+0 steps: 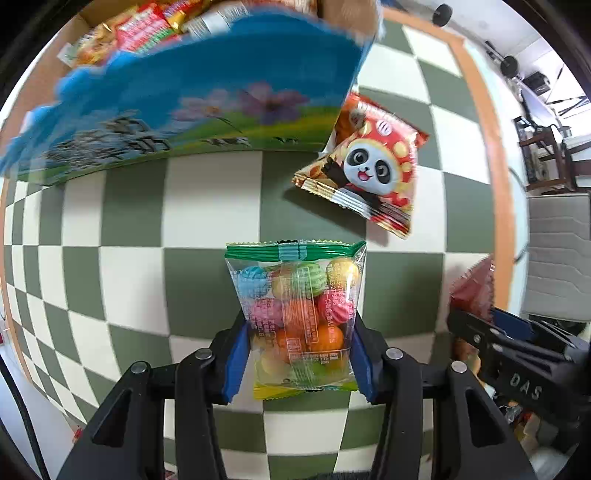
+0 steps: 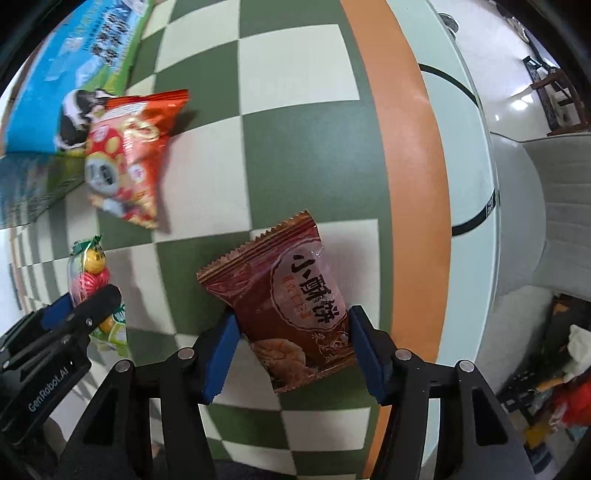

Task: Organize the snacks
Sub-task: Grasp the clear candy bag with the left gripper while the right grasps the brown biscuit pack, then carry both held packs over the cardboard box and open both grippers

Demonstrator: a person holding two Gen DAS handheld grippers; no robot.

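- Left gripper (image 1: 299, 354), with black arms and blue pads, is closed on the lower half of a clear plastic packet of coloured candy balls with a green sealed top (image 1: 295, 310); the packet looks lifted off the cloth, its top pointing toward the box.
- Right gripper (image 2: 291, 350) is likewise closed on a dark red-brown foil biscuit packet with black characters in a round label (image 2: 280, 302), pinched at its lower part and held over the cloth near the orange border.
- Blue cardboard box printed with sky, grass and flowers (image 1: 207, 92) stands just ahead of the left gripper, blurred in that view. Several red, yellow and gold wrapped snacks (image 1: 136, 33) already lie inside it, so part of the sorting looks done.
- One red and gold foil packet with a cartoon panda (image 1: 369, 166) lies loose on the cloth just beside the box's corner, held by neither gripper; it is the only loose snack in view.
- My judgement: the task is well along, with two packets in hand yet to be put in and the panda packet to follow.
- Everything rests on a green and cream chequered tablecloth with an orange edge (image 2: 402, 147).
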